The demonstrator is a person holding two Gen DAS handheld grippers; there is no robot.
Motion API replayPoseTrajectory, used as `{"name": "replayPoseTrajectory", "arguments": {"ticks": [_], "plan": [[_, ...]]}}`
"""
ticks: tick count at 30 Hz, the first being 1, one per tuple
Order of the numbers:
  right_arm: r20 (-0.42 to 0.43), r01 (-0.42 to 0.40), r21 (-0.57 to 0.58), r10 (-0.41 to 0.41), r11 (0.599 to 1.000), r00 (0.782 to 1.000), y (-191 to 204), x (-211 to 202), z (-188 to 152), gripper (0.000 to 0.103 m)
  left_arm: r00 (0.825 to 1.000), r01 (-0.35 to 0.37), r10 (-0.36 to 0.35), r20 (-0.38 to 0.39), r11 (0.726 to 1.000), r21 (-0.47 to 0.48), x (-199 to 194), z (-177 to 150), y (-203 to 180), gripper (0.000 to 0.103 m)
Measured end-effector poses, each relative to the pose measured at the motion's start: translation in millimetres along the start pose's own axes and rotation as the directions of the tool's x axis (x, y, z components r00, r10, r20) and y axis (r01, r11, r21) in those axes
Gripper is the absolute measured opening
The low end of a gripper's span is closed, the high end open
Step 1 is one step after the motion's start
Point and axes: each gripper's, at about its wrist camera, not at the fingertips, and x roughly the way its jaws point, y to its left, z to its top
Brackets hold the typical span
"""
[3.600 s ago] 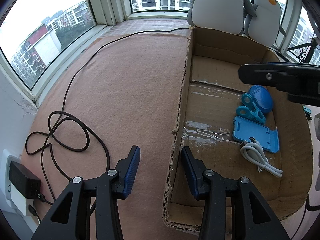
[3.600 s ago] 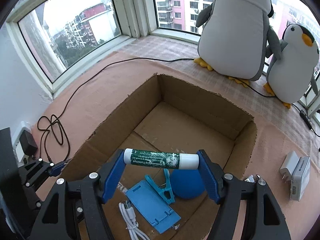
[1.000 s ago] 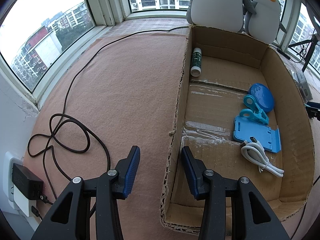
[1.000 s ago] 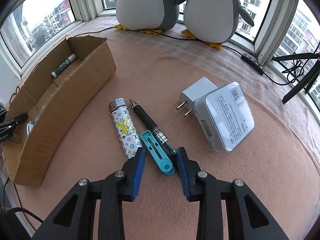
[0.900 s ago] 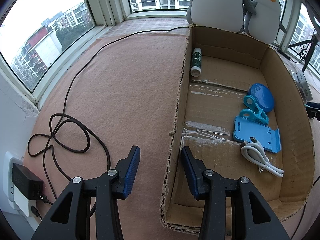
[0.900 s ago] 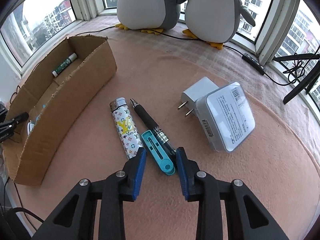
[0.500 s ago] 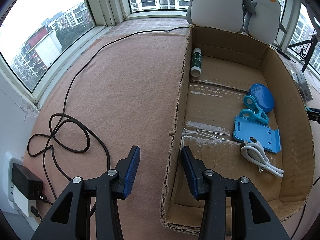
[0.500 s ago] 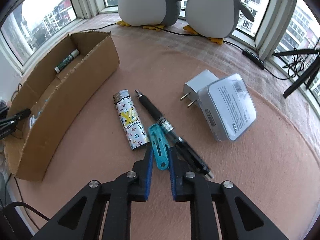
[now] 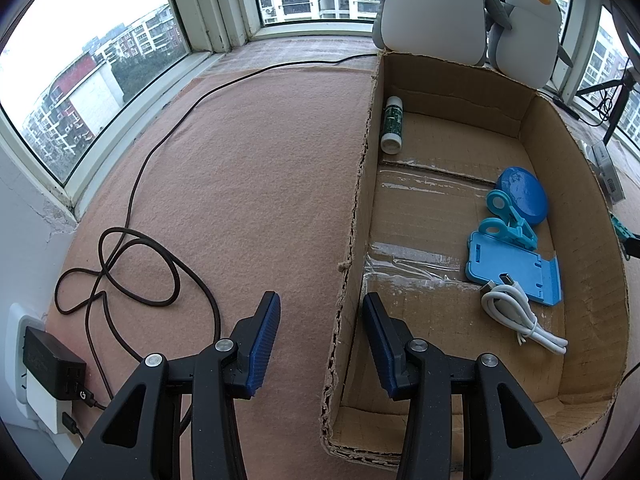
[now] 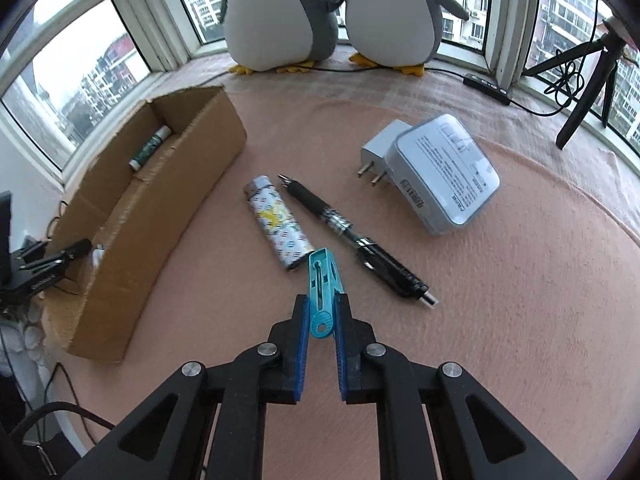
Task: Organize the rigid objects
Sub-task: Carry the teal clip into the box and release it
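My right gripper (image 10: 322,300) is shut on a teal clip (image 10: 320,276), lifted just off the pink felt with its nose pointing away from me. Beside it lie a patterned lighter (image 10: 278,222) and a black pen (image 10: 352,236). Further right are a white plug (image 10: 378,156) and a white case (image 10: 448,172). The cardboard box (image 9: 552,160) holds a green tube (image 9: 392,124), a blue disc (image 9: 524,192), a blue clip (image 9: 508,224), a blue phone stand (image 9: 516,264) and a white cable (image 9: 516,316). My left gripper (image 9: 320,308) stands open, straddling the box's left wall without touching it.
Two plush penguins (image 10: 280,8) sit by the window behind the box. A dark cord (image 9: 132,256) loops over the felt at left, running to a power adapter (image 9: 48,364). A tripod (image 10: 588,76) and a power strip (image 10: 486,84) are at the far right.
The right gripper shut on the teal clip, rolled and lifted it slightly off the felt. The green tube it held earlier now lies in the box. The left gripper stayed still.
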Motion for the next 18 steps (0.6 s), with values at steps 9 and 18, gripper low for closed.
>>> {"name": "replayPoseTrajectory", "arguments": {"ticks": [9,18], "plan": [[0.101,-0.073,-0.042,0.077,0.996,0.992,38,-39,17,0.011,1.0,0.001,-0.001,0.001,1.0,-0.002,0,0,0,0.046],[0.107,-0.199,-0.156,0.217,0.968,0.97,118,-33,52,0.011,1.0,0.001,-0.001,0.001,1.0,-0.002,0,0,-1,0.046]]}}
